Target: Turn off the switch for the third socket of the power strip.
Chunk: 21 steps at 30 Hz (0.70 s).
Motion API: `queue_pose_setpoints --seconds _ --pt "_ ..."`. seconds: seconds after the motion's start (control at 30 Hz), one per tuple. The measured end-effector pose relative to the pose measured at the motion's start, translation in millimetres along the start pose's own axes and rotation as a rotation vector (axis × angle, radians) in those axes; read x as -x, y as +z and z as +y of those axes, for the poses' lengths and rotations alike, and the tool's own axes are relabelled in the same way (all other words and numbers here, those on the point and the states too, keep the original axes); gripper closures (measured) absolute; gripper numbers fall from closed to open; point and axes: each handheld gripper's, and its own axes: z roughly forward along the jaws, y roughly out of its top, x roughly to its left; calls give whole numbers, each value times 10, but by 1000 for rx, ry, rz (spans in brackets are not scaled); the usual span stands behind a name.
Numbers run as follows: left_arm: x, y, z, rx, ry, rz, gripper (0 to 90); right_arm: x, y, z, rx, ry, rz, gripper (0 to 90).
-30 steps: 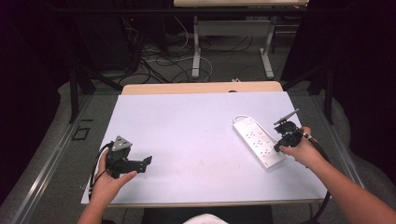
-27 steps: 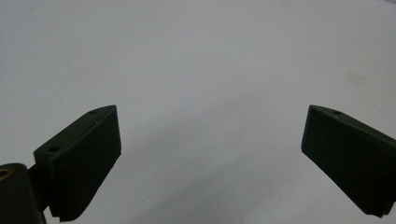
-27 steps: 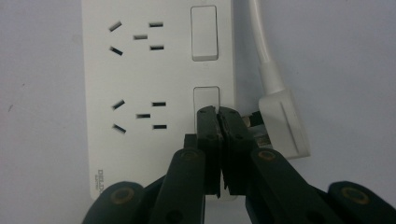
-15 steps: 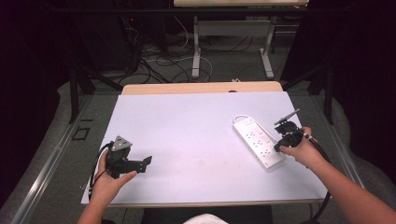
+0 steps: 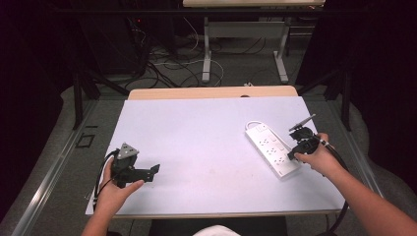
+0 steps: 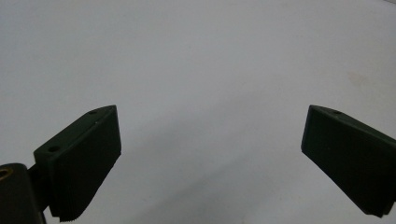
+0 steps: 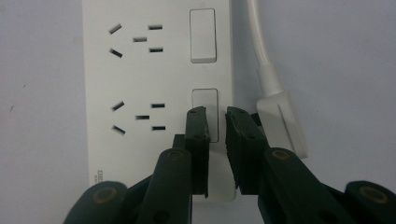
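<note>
A white power strip [image 5: 272, 147] lies on the right side of the white table [image 5: 206, 128], its white cord [image 5: 252, 125] looping at the far end. In the right gripper view the power strip [image 7: 149, 74] shows two socket groups and two rocker switches. My right gripper [image 7: 215, 114] has its jaws almost together, tips on the nearer switch [image 7: 214, 123] at the strip's edge. A white plug [image 7: 280, 123] lies just right of the jaws. The right gripper [image 5: 294, 151] sits at the strip's right side. My left gripper [image 5: 154, 170] rests at the front left, wide open [image 6: 210, 140] over bare table.
A wooden tabletop edge [image 5: 211, 92] runs behind the white surface. Beyond it, cables and metal desk legs [image 5: 206, 54] stand on the floor. The farther switch [image 7: 203, 35] lies beyond my right jaws. The table's middle holds nothing.
</note>
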Motion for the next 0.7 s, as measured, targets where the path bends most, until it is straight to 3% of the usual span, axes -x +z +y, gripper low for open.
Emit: queue_pose_setpoints --seconds 0.53,0.7 --pt "0 -2 -1 -2 -2 -2 46 -10 -37 36 39 -6 -8 686" --pt "1 0 -3 -4 -4 0 46 -10 -64 56 55 -44 -20 629"
